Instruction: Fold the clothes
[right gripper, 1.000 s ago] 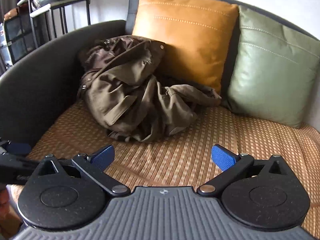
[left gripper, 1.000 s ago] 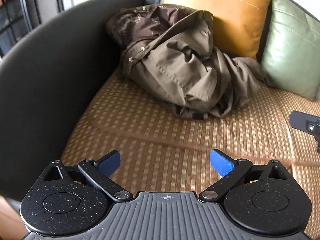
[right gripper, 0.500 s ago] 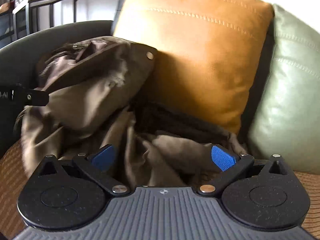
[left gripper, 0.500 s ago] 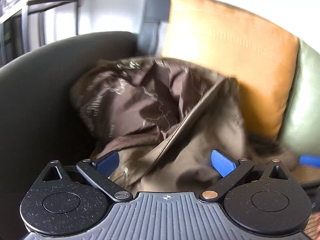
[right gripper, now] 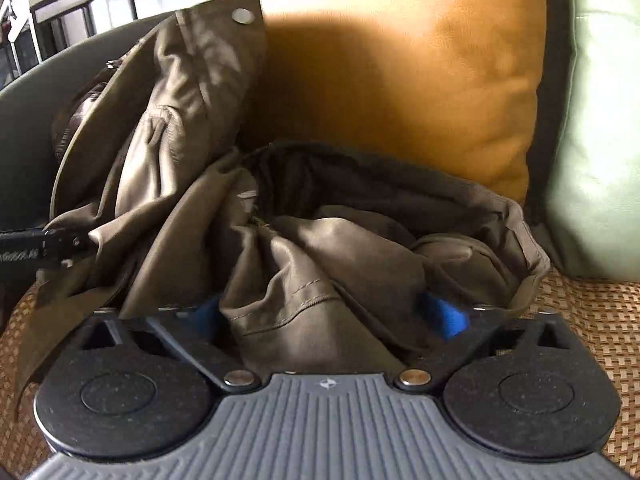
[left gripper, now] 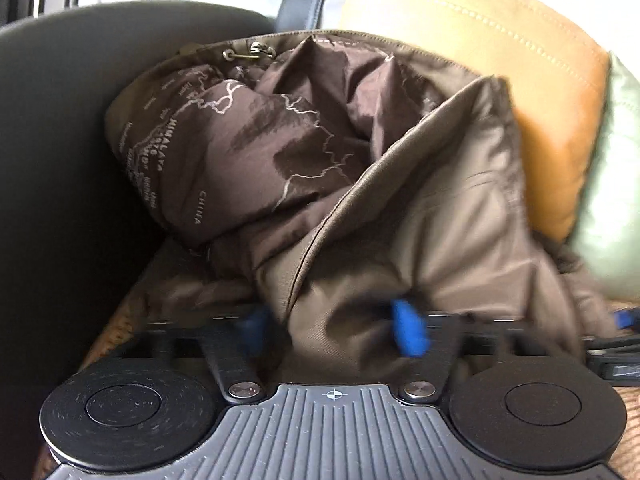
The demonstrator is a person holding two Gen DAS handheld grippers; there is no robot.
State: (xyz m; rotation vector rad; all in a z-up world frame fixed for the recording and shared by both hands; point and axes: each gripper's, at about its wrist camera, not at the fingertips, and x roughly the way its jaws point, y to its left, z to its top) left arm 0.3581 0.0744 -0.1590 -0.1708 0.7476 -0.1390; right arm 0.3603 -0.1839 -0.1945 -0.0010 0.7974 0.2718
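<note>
Olive jacket (left gripper: 420,216) between both tools' jaws

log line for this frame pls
stage: grasping | left tongs: closing, jacket fabric between | right tongs: closing, jacket fold between | jacket: crumpled, unfolded, on sofa seat

The jacket (left gripper: 360,184) lies heaped on the sofa seat (right gripper: 592,320), its left side against the sofa armrest (left gripper: 80,120) and its back leaning on the nearer cushion (right gripper: 420,80). A second cushion (right gripper: 592,140) stands right of that one, beside the jacket's right edge. A metal rack (right gripper: 60,20) stands behind the armrest, left of the jacket. The left gripper (left gripper: 332,328) sits at the jacket's front left with a fold between its closing jaws; the right gripper (right gripper: 332,316) sits at the front right, cloth likewise between its closing jaws.
</note>
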